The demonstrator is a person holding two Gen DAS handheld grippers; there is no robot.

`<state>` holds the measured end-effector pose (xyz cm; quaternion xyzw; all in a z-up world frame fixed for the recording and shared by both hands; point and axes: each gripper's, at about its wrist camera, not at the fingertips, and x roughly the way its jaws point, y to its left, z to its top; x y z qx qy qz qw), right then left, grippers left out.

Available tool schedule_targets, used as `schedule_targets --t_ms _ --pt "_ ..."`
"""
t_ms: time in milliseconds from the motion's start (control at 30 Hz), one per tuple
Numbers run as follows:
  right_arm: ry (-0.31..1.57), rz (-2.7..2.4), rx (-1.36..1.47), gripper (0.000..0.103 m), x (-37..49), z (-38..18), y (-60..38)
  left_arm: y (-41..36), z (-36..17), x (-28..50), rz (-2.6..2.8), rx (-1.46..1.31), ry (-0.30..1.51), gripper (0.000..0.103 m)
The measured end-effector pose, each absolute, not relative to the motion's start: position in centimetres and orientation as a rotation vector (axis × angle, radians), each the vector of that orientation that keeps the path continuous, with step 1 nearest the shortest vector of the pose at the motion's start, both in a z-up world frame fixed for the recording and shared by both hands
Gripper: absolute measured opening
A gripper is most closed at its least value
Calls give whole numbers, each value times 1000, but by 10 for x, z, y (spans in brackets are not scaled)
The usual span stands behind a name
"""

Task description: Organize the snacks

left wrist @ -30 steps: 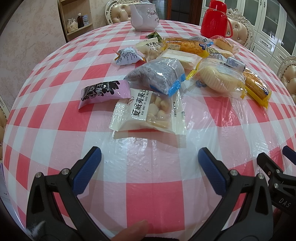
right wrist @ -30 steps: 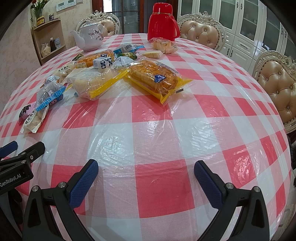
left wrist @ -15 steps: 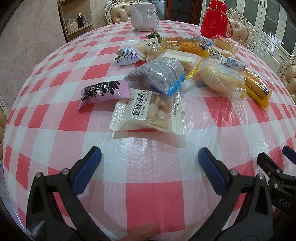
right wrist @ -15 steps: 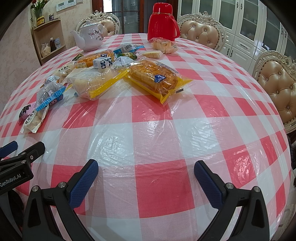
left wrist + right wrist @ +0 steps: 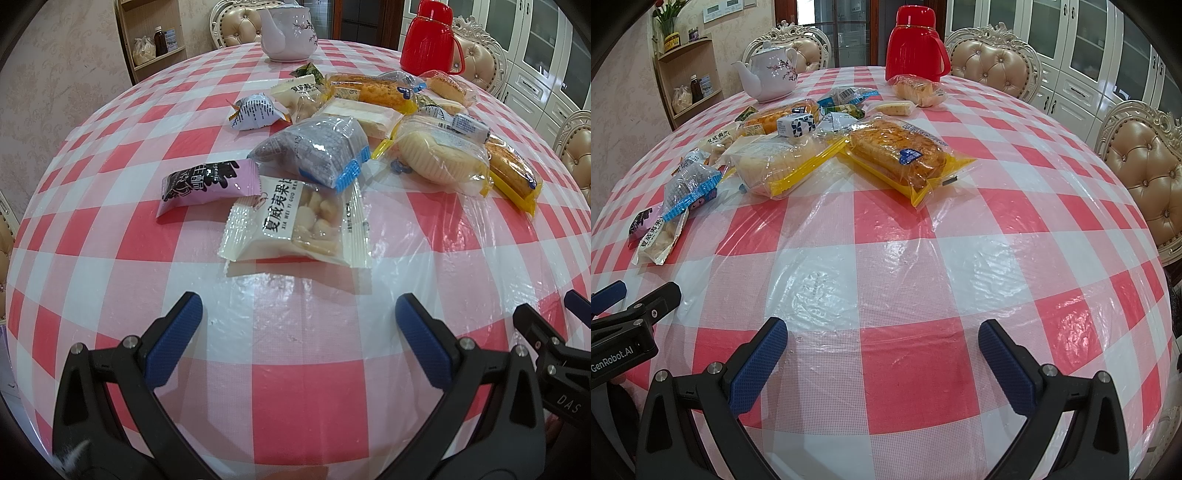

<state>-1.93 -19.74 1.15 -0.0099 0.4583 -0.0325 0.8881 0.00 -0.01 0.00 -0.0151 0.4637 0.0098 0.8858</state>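
Several snack packets lie in a loose heap on a red-and-white checked table [image 5: 110, 240]. Nearest my left gripper [image 5: 299, 314] is a white macadamia nut packet [image 5: 295, 225], with a purple packet [image 5: 208, 184] to its left and a grey-blue packet [image 5: 317, 151] behind. My left gripper is open and empty, a short way in front of the nut packet. My right gripper [image 5: 882, 336] is open and empty over bare cloth; a yellow-edged bread bag [image 5: 897, 155] and a pale bun bag [image 5: 775, 162] lie well ahead of it.
A white teapot [image 5: 768, 74] and a red thermos jug [image 5: 914, 44] stand at the far side. Padded chairs [image 5: 1141, 173] ring the table on the right. A wooden shelf [image 5: 147, 40] stands at the far left. The other gripper's body [image 5: 624, 332] shows at the left edge.
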Motion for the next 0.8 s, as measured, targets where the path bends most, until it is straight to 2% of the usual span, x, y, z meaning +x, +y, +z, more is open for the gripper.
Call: schedule_targets --t_ms 400,600,800 --pt "980 -40 -36 103 -16 10 -198 4 1 -5 -62 11 980 103" --pt "1014 27 -69 103 -15 10 -201 40 4 -23 -200 51 959 103" --pt "980 54 -83 103 -15 10 -201 73 12 -7 -181 294 867 103"
